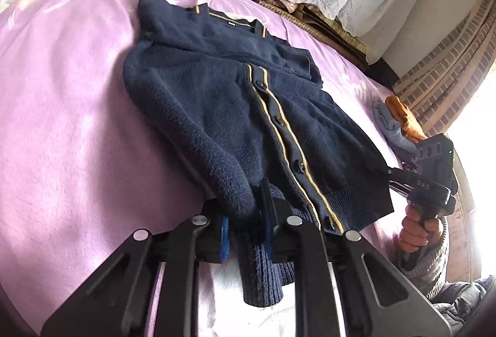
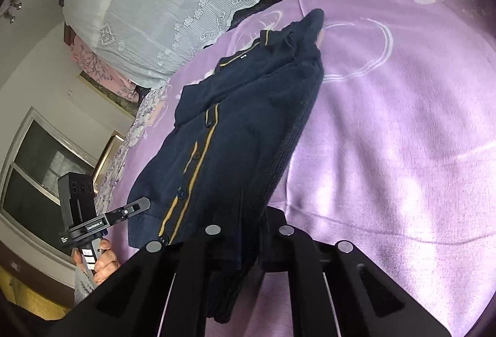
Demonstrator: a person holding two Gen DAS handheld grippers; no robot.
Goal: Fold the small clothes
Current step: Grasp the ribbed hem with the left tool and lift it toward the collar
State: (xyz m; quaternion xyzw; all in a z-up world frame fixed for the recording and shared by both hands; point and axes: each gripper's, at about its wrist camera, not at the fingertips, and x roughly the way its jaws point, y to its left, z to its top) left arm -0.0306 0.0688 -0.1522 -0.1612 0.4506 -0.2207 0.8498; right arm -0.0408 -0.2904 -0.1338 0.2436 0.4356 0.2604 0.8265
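Cardigan point(image 1: 217, 95), navy knit with a gold-striped button band, is laid front-up on a lilac blanket point(image 1: 68, 107) that covers a bed, collar at the far end and hem at the near end.

From the left wrist view, the left claw point(image 1: 245, 228) is seen clamped on a ribbed sleeve cuff point(image 1: 263, 275) at the near hem, its blue pads pressed into the knit. The sleeve is already laid along the left side of the body, so the cuff and hem corner appear to be gripped together, probably so that the bottom can be lifted as one layer. At the right edge the right claw point(image 1: 381, 174) is seen reaching in at the other hem corner, held by a hand point(image 1: 418, 231) in a grey knitted sleeve. A small blue and orange bundle point(image 1: 400, 123) lies apart at the far right of the bed, seemingly set aside.

From the right wrist view, the right claw point(image 2: 248, 244) is closed on the dark fabric of the near hem; the pads are hidden by cloth. The left claw point(image 2: 141, 206) is seen at the left hem corner, gripped by a hand point(image 2: 104, 259). Both corners being held suggests a fold of the hem toward the collar. White lace curtain point(image 2: 161, 2) hangs beyond the bed.
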